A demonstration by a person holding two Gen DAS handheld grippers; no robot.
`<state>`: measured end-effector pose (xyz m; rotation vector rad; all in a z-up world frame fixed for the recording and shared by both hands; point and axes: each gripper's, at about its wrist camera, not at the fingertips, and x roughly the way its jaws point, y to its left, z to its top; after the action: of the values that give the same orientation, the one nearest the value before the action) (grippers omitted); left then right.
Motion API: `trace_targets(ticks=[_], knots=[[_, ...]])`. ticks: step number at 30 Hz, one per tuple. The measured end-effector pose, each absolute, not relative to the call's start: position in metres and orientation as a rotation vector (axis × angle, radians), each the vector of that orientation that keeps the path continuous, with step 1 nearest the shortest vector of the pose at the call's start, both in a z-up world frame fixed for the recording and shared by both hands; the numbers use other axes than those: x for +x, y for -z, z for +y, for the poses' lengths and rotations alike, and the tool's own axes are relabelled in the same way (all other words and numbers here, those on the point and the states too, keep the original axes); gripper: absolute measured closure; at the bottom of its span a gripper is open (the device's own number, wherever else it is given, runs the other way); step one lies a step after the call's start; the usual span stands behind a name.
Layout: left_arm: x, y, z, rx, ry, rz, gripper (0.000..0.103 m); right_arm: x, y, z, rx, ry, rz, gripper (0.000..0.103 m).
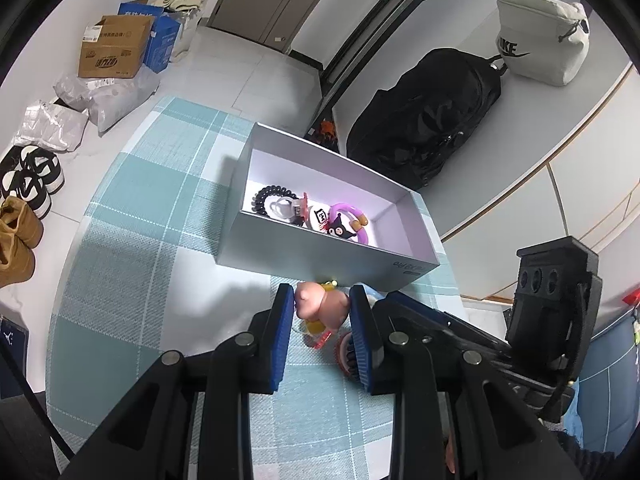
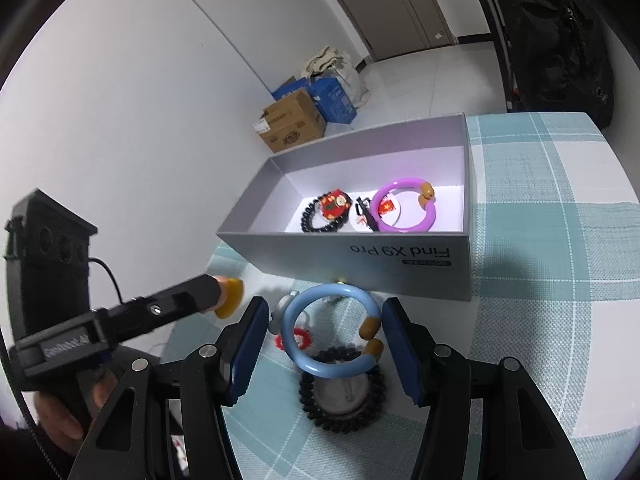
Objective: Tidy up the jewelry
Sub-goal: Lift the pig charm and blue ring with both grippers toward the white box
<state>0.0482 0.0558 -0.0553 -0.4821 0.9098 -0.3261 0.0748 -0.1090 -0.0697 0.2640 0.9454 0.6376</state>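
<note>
A grey phone box (image 1: 280, 248) (image 2: 304, 248) stands open on the teal checked cloth. Inside lie a purple bangle (image 2: 404, 208) (image 1: 347, 220), a black hair coil (image 1: 267, 196) (image 2: 310, 216) and small badges. My left gripper (image 1: 322, 308) is shut on a pink figure charm (image 1: 320, 304) with yellow parts, just in front of the box wall; the right wrist view shows it at the left (image 2: 212, 292). My right gripper (image 2: 328, 340) has closed on a blue bangle (image 2: 292, 340) with orange beads, held over a second black coil (image 2: 344, 408). A red ring (image 2: 300, 338) lies beside it.
A hand (image 2: 60, 420) holds the left gripper's handle. Off the table's left edge, cardboard boxes (image 1: 114, 46), plastic bags and shoes (image 1: 32, 176) lie on the floor. A black backpack (image 1: 432, 116) and a white bag (image 1: 540, 40) rest on the surface to the right.
</note>
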Motion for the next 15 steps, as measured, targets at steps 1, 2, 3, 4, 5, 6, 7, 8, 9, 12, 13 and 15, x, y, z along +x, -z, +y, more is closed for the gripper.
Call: trace_targets(ticks=[1,2,3,4,5,6,7,8,9,12,13,15], knots=[[0.048,0.054,0.055,-0.478,0.326,0.905,0.080,0.074,0.067,-0.111,0.275,-0.645,0.938,0.045],[0.048,0.053,0.055,-0.473,0.325,0.898,0.080,0.072,0.063,-0.112,0.282,-0.658,0.923,0.045],[0.048,0.052,0.054,-0.468,0.323,0.893,0.080,0.070,0.058,-0.113,0.284,-0.673,0.905,0.045],[0.048,0.050,0.054,-0.461,0.317,0.884,0.080,0.070,0.055,-0.113,0.285,-0.681,0.895,0.045],[0.048,0.049,0.053,-0.454,0.312,0.878,0.080,0.068,0.050,-0.113,0.287,-0.695,0.879,0.045],[0.049,0.048,0.052,-0.449,0.307,0.873,0.080,0.067,0.045,-0.114,0.292,-0.709,0.862,0.045],[0.049,0.047,0.052,-0.449,0.302,0.867,0.080,0.067,0.041,-0.114,0.296,-0.717,0.852,0.045],[0.050,0.046,0.051,-0.450,0.305,0.862,0.080,0.067,0.038,-0.114,0.299,-0.725,0.844,0.045],[0.051,0.044,0.050,-0.444,0.307,0.856,0.080,0.067,0.034,-0.115,0.302,-0.734,0.833,0.045],[0.055,0.040,0.048,-0.434,0.308,0.853,0.080,0.070,0.017,-0.116,0.279,-0.745,0.789,0.045],[0.056,0.039,0.047,-0.437,0.308,0.850,0.080,0.071,0.012,-0.114,0.260,-0.747,0.775,0.045],[0.058,0.037,0.045,-0.436,0.308,0.847,0.080,0.073,0.001,-0.111,0.221,-0.761,0.738,0.045]])
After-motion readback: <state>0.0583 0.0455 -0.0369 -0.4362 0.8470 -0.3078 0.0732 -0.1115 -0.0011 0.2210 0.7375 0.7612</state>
